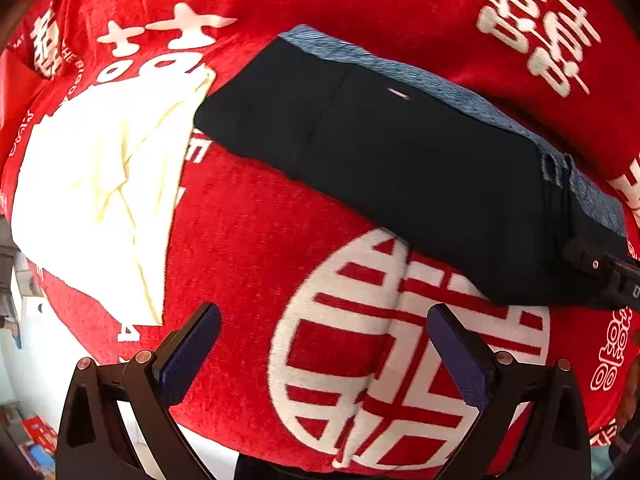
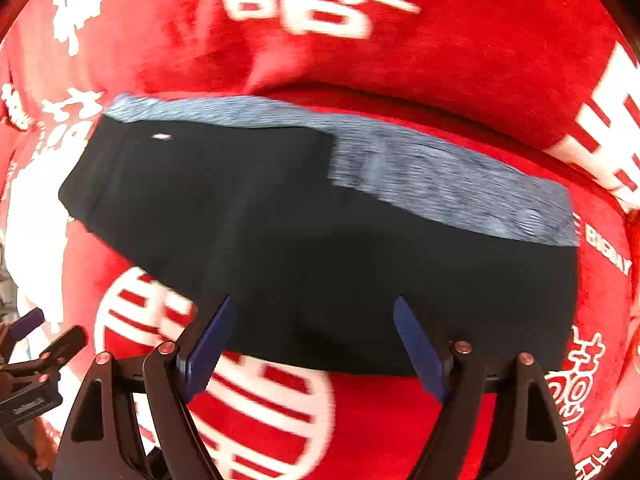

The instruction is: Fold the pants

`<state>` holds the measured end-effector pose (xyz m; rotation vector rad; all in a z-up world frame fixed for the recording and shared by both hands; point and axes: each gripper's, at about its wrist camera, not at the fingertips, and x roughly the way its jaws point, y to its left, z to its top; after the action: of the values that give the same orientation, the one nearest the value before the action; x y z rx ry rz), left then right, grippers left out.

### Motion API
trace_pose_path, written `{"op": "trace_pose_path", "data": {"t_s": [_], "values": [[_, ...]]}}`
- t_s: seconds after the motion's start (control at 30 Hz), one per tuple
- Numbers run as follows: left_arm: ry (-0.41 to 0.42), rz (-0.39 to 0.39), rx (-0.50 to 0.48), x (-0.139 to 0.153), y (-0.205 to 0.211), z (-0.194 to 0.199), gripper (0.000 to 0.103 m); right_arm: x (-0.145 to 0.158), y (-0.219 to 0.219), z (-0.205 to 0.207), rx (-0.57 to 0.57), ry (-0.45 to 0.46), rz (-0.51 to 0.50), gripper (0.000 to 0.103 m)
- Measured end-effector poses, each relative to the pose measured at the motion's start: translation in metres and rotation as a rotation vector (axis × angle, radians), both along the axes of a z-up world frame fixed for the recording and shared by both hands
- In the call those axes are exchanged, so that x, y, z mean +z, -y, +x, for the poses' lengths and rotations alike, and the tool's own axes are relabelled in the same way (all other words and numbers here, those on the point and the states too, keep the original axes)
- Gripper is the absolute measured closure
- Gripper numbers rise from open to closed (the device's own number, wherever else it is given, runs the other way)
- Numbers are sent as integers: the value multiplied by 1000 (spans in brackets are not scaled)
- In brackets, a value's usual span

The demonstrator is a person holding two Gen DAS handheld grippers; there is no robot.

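Observation:
Black pants (image 1: pixel 400 168) with a grey-blue waistband (image 1: pixel 440 84) lie folded flat on a red blanket with white characters (image 1: pixel 248 232). They also show in the right wrist view (image 2: pixel 320 240), with the waistband (image 2: pixel 440 176) at the far side. My left gripper (image 1: pixel 324 316) is open and empty, above the blanket in front of the pants. My right gripper (image 2: pixel 314 308) is open and empty, its fingertips over the near edge of the pants. The right gripper's body shows at the right edge of the left wrist view (image 1: pixel 600 272).
A folded pale yellow-white cloth (image 1: pixel 104 192) lies on the blanket left of the pants. The blanket's edge and a white floor with boxes (image 1: pixel 36 436) show at lower left. The left gripper shows at the left edge of the right wrist view (image 2: pixel 36 344).

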<state>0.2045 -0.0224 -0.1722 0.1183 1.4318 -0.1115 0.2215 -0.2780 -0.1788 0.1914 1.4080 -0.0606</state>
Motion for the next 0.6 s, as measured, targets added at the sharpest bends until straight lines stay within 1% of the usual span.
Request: {"op": "trace_pose_path", "data": {"t_s": [0.1, 0.2, 0.23, 0.3, 0.33, 0.43, 0.6], "values": [[-8, -2, 23, -5, -10, 6, 0, -16, -17, 5, 12, -31, 31, 19], [-30, 23, 58, -17, -22, 15, 0, -32, -25, 5, 24, -58, -10, 14], [-37, 34, 71, -20, -26, 19, 0, -33, -28, 5, 38, -56, -27, 13], [-48, 48, 91, -26, -32, 26, 0, -36, -33, 8, 61, -65, -33, 6], [-53, 54, 100, -29, -35, 29, 0, -37, -35, 9, 67, -71, -34, 5], [-66, 54, 116, -35, -41, 35, 0, -40, -37, 11, 67, -82, -34, 4], [-64, 36, 114, -38, -44, 43, 0, -40, -46, 15, 80, -91, -53, 4]]}}
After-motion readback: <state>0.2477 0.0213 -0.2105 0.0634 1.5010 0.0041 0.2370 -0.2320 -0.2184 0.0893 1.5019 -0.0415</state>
